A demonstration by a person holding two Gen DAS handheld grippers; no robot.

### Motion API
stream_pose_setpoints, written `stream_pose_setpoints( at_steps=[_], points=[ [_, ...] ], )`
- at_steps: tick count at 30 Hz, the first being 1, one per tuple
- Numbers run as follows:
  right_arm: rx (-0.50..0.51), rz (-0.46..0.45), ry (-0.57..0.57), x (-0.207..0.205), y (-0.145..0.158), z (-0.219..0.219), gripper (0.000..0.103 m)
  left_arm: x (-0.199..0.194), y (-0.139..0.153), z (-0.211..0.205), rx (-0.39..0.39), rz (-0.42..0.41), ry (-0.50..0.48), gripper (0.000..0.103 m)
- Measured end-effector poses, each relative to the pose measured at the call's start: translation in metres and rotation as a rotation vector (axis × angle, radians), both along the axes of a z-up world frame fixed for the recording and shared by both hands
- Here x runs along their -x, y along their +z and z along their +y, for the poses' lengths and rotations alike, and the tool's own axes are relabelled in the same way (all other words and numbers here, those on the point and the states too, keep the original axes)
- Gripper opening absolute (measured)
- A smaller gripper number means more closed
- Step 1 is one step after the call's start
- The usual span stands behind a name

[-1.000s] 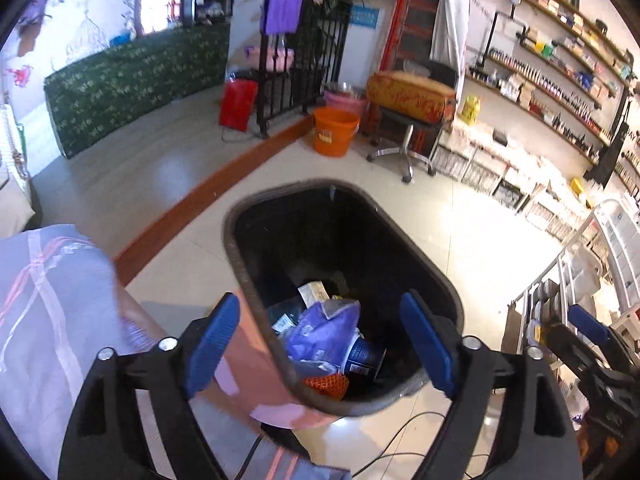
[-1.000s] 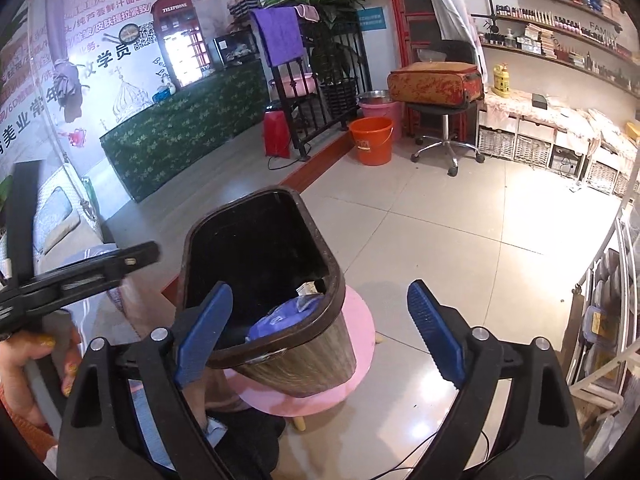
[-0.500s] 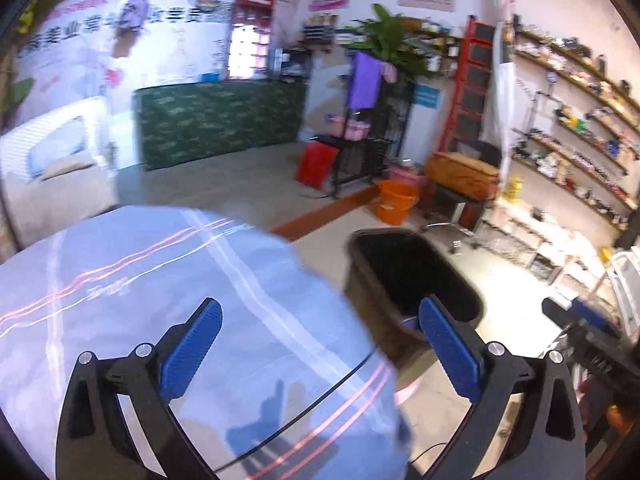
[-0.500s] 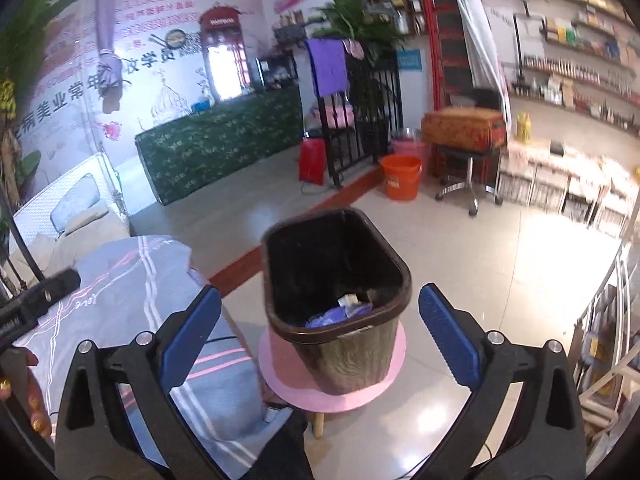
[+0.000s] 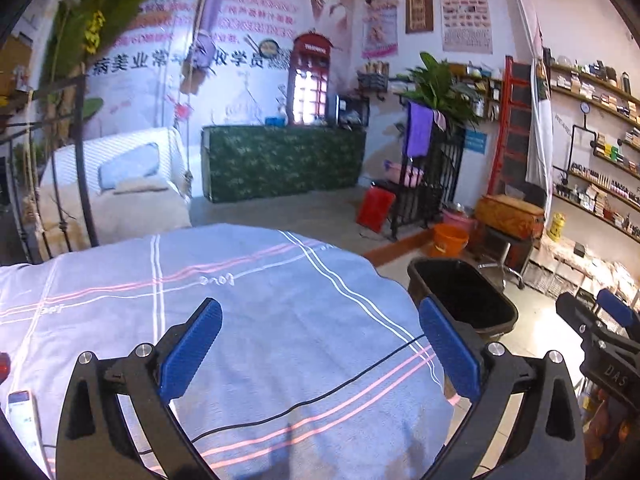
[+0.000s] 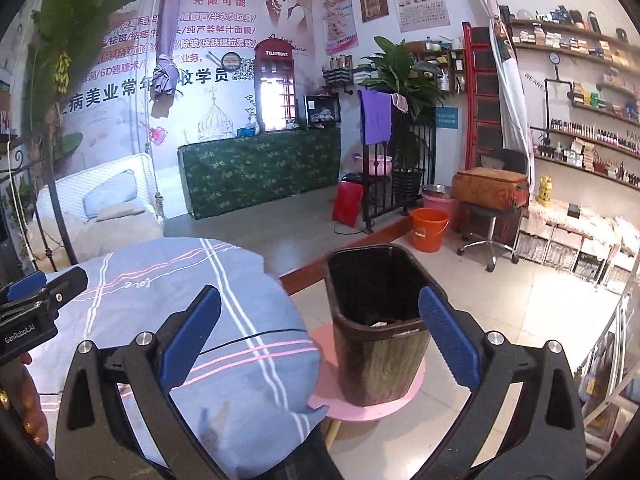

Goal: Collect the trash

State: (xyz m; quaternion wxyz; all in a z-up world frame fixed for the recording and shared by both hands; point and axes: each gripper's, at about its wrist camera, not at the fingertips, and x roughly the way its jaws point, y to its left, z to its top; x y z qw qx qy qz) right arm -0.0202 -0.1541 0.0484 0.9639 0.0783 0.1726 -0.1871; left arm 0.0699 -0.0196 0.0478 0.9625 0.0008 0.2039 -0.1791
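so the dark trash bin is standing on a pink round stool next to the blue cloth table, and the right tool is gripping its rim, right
Not quite. The right tool is open and grips nothing; the right wrist view shows its blue pads apart, clear of the rim. The rest holds: the dark trash bin stands on the pink round stool beside the blue cloth table.

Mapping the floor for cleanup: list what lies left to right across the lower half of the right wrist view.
left gripper → blue striped tablecloth → trash bin on its pink stool → swivel chair → wire rack.
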Motion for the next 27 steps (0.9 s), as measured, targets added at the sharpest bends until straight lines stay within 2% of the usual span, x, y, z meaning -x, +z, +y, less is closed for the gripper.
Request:
stream_pose_setpoints(
  at_steps=[9, 18, 27],
  points=[
    [-0.002, -0.012, 0.023, 0.011, 0.001, 0.008, 0.098, 0.02, 0.0, 0.007, 0.011, -0.038, 0.024, 0.098],
    [0.01, -0.008, 0.046, 0.01, 0.002, 0.015, 0.098, 0.023, -0.005, 0.019, 0.02, -0.037, 0.054, 0.098],
    [0.008, -0.004, 0.036, 0.011, 0.001, 0.013, 0.097, 0.023, -0.01, 0.018, -0.004, -0.033, 0.048, 0.098]
  ],
)
